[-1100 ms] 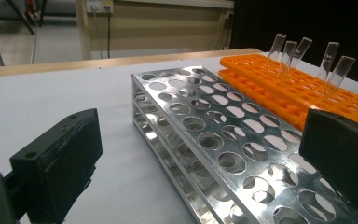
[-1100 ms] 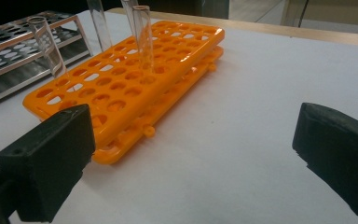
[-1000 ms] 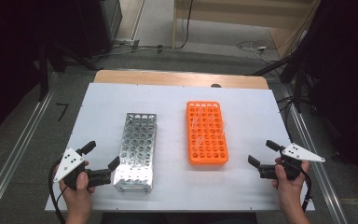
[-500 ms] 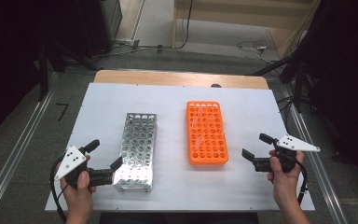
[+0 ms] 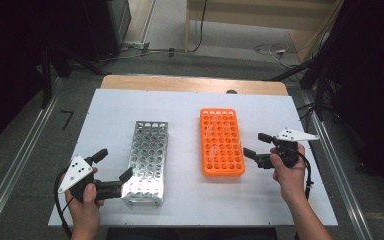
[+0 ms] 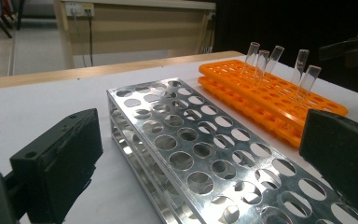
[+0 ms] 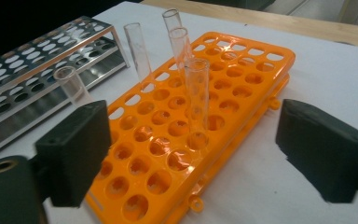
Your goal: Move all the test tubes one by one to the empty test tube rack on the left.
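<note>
Five tubes [image 7: 196, 93] ahead of the wide, empty, just-narrowing right gripper [image 7: 193, 154]: square up on the nearest, clamp mid-glass, lift straight from the orange rack [image 7: 242, 70].

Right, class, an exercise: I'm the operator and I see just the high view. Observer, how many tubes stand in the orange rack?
Observer: Five clear tubes stand in the orange rack, counted in the right gripper view.
Operator: Anything inside them?
Observer: No, up close they look empty; you can see straight through the glass.
Operator: And the silver rack?
Observer: In the left gripper view, every hole of the silver rack that shows is empty.
</note>
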### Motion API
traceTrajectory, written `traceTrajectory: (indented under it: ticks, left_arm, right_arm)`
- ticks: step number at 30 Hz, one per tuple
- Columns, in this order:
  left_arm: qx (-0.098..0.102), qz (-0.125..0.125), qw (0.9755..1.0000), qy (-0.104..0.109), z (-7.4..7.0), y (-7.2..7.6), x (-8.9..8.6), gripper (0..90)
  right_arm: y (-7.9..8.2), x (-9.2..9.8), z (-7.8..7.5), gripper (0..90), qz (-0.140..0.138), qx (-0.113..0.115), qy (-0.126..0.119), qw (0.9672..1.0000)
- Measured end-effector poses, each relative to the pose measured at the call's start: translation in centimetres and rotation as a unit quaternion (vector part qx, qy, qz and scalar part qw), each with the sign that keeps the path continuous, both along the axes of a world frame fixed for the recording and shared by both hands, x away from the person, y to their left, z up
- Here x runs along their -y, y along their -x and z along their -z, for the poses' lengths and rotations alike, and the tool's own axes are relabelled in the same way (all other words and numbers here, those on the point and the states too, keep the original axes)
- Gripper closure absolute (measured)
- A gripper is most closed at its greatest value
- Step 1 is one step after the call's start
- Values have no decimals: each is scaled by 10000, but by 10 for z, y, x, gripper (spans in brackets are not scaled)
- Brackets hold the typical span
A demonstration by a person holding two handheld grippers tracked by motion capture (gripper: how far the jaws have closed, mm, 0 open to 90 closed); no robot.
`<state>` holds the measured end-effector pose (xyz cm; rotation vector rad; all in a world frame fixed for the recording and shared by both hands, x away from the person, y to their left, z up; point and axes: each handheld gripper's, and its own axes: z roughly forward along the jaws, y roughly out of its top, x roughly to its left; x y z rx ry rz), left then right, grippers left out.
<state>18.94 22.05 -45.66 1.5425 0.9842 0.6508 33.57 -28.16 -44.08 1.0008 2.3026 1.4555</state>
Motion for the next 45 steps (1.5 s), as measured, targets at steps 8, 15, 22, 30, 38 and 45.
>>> traceTrajectory:
  ticks: [8,15,22,30,38,45]
  left_arm:
    - [-20,34,10000,10,0,-1,3,0]
    - [-32,50,10000,16,0,-1,3,0]
    - [-53,52,10000,11,1,-1,4,0]
    - [-104,31,9999,16,-1,-1,6,0]
    - [-79,106,9998,-143,-12,-1,13,0]
    - [-98,311,9993,-205,-21,-4,23,0]
  right_arm:
    - [-18,-15,16,371,95,-427,94,9990]
    - [-19,-26,24,552,190,-423,237,9986]
    - [-18,-32,32,680,163,-324,356,9987]
    - [-14,-37,34,736,368,63,579,9976]
    - [-11,-33,31,741,436,32,298,9986]
    - [-5,-30,17,741,511,142,252,9983]
